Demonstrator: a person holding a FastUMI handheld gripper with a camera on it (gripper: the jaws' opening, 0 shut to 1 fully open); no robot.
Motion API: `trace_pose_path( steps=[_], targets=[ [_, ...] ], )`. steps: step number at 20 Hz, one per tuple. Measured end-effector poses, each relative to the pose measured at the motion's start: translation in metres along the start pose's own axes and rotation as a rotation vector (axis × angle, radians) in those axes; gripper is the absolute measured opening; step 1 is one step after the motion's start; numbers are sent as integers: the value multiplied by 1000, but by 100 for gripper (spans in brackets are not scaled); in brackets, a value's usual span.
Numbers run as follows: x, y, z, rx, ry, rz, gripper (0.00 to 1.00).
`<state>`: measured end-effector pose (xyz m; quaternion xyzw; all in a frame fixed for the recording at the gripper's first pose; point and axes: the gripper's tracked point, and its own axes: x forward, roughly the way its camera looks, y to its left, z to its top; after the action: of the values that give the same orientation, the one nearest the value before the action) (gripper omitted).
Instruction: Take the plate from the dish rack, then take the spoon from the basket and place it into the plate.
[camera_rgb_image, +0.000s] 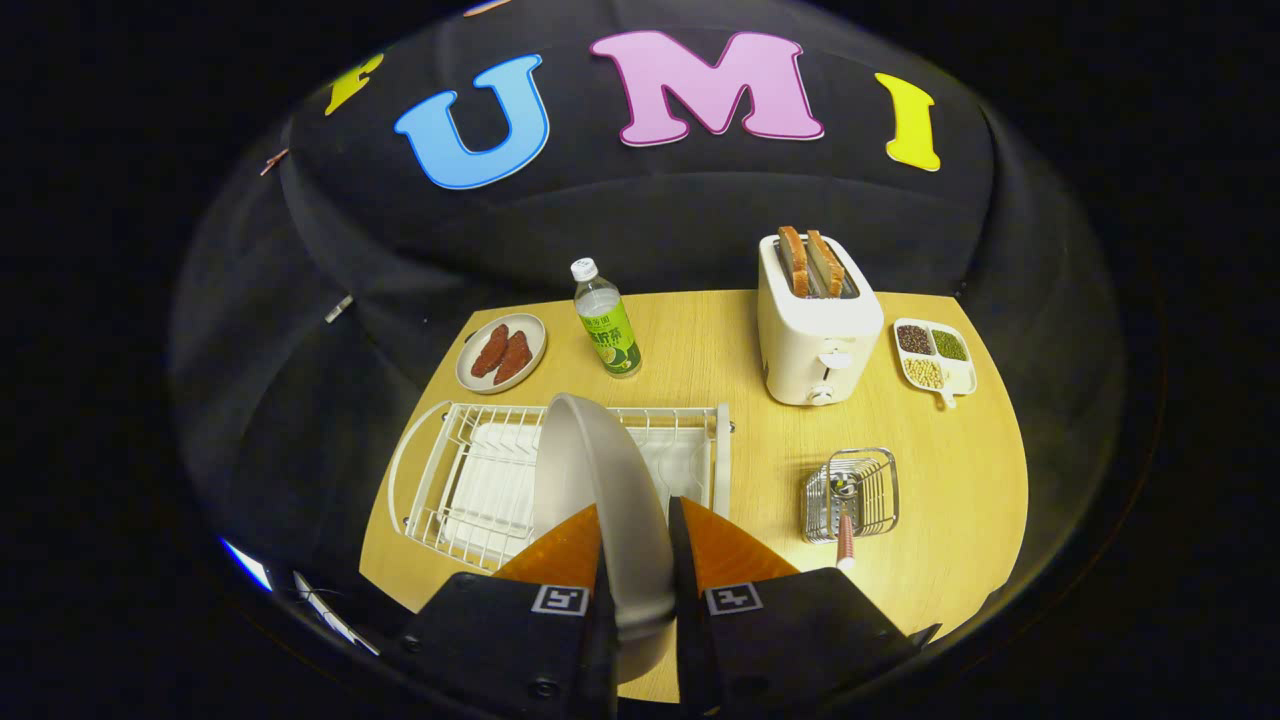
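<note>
We can read no text: the bottle wears a green label with print too small to make out, and the square black-and-white markers on the gripper bear no letters.

Bare table between dish rack; basket.

Grey plate, white wire dish rack, pale wood-grain tabletop, white toaster, green-labelled bottle, silver basket

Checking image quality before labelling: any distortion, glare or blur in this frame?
Gripper view: fisheye bends the table edges; light glare beside the basket; the plate held between the gripper fingers looks slightly soft; the toaster is sharp.
</note>
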<state>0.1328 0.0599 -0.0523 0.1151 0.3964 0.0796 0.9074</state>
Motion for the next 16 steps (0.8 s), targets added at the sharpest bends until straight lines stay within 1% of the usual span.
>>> trace_pose_path(
  steps=[4, 7, 9, 12, 16],
  targets=[
    [-48, -22, -21, 13, -25, 26, 27],
    [-80, -29, -50, 25, -32, 99, 27],
    [-89, -41, -72, 40, -9, 145, 27],
    [-95, -78, -106, 74, 54, 159, 27],
    [-100, -112, -131, 110, 110, 217, 27]
  ],
)
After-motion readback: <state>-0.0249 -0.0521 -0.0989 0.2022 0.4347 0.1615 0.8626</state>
